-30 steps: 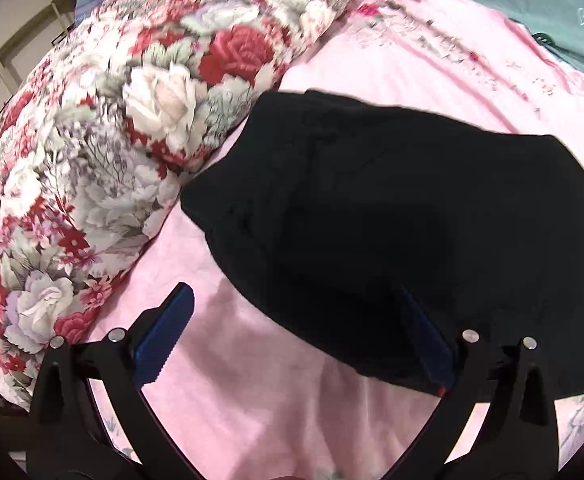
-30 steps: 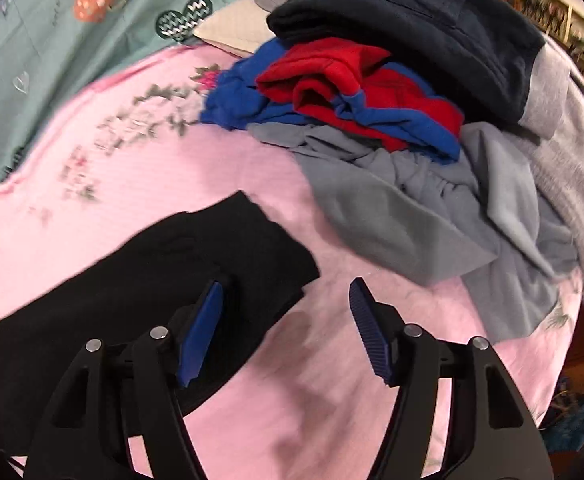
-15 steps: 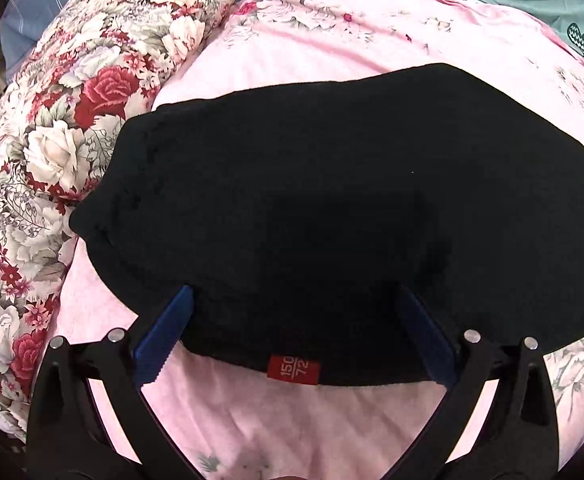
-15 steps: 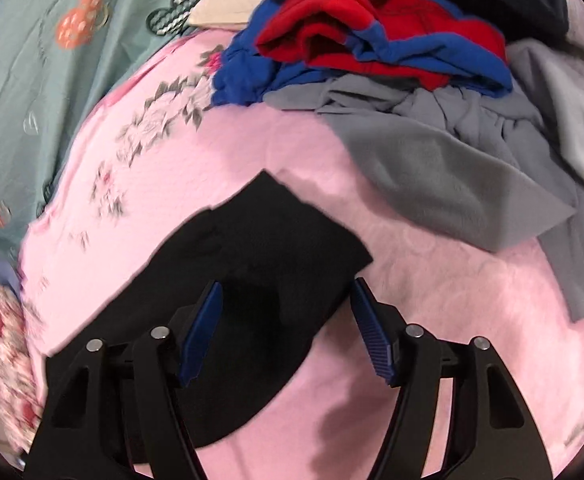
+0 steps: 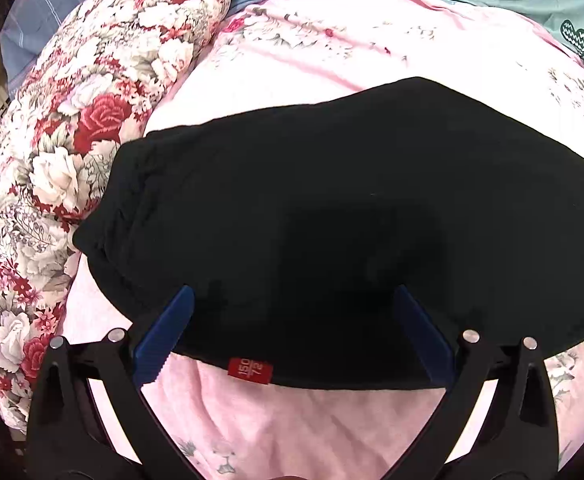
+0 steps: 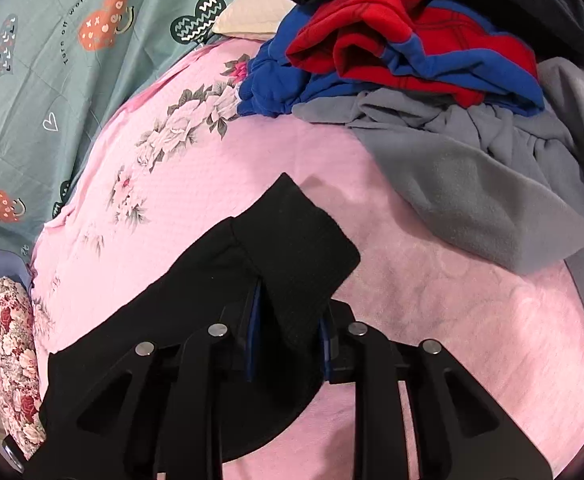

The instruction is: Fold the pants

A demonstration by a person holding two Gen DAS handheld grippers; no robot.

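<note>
Black pants (image 5: 332, 216) lie flat on a pink bed sheet (image 5: 292, 420), with a small red size tag (image 5: 250, 370) at their near edge. My left gripper (image 5: 292, 300) hovers over that near edge, open, its blue pads (image 5: 164, 332) spread wide over the cloth. In the right wrist view the pants (image 6: 196, 292) stretch toward the lower left. My right gripper (image 6: 288, 320) is shut on the cuff end (image 6: 300, 248), which sticks out past the pads.
A floral red-and-white pillow (image 5: 52, 184) borders the pants on the left. A pile of grey, red, blue and dark clothes (image 6: 432, 80) sits at the far right. A teal patterned sheet (image 6: 44, 80) covers the back.
My right gripper closed on the pants' cuff end, having been open over it before. The left gripper swung from the pants' corner to over the tagged edge and stays open.
</note>
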